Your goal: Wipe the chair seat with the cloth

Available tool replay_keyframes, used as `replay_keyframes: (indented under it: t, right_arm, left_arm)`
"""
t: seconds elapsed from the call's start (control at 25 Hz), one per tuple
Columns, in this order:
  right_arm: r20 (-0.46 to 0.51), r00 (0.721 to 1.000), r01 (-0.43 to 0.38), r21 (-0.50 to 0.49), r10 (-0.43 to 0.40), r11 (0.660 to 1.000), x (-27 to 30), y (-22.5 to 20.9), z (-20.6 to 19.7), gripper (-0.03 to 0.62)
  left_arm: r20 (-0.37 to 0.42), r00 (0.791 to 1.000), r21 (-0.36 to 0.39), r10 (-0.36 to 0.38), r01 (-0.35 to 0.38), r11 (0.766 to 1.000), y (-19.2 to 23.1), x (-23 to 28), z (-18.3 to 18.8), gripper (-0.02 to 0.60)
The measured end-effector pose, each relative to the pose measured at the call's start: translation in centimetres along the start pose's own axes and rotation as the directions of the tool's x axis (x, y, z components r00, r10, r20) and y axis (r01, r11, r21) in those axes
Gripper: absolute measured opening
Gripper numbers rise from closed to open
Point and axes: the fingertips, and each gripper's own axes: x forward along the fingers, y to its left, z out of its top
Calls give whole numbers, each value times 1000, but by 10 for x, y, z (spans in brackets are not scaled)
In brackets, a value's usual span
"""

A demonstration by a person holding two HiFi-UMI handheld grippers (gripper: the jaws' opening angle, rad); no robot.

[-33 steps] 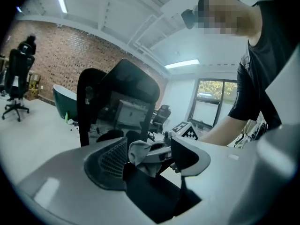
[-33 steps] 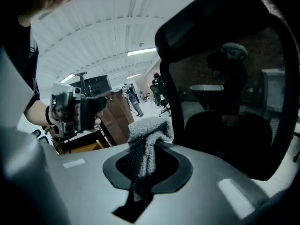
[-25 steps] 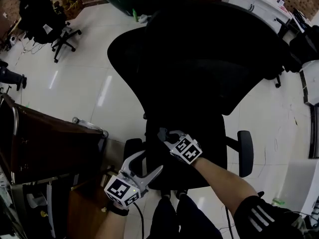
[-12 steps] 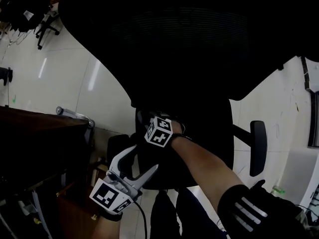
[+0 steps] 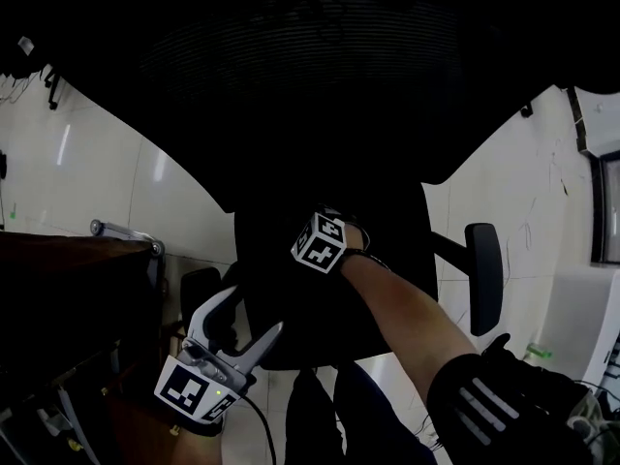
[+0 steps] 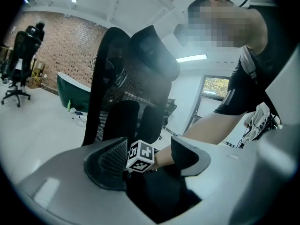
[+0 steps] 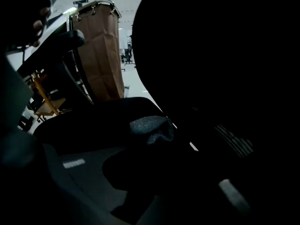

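Note:
A black office chair fills the head view, its backrest hiding most of the seat. My right gripper reaches onto the seat close to the backrest, with only its marker cube plainly lit. In the right gripper view one grey pad presses on a dark bunched cloth, and the gripper is shut on it. The other jaw is lost in shadow. My left gripper hovers open at the seat's front left edge, nothing between its fingers.
The chair's right armrest sticks out over pale tiled floor. A dark wooden desk with a metal rail stands close at the left. Another office chair and a brick wall lie farther off.
The head view has dropped closer, so the backrest now covers the top half. My right gripper slid back along the seat toward the backrest. The left gripper drifted slightly down and left, still open.

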Motion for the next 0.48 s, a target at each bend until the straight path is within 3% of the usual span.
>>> replay_keyframes:
  t: [0.24, 0.48]
  right_arm:
    - [-98, 991, 93, 78, -86, 993, -57, -58, -102, 34]
    - [-205, 952, 269, 213, -227, 939, -119, -102, -174, 34]
  left_arm:
    - [-16, 1000, 19, -19, 19, 1000, -10, 11, 5, 316]
    - [-29, 999, 24, -25, 26, 999, -15, 15, 5, 315]
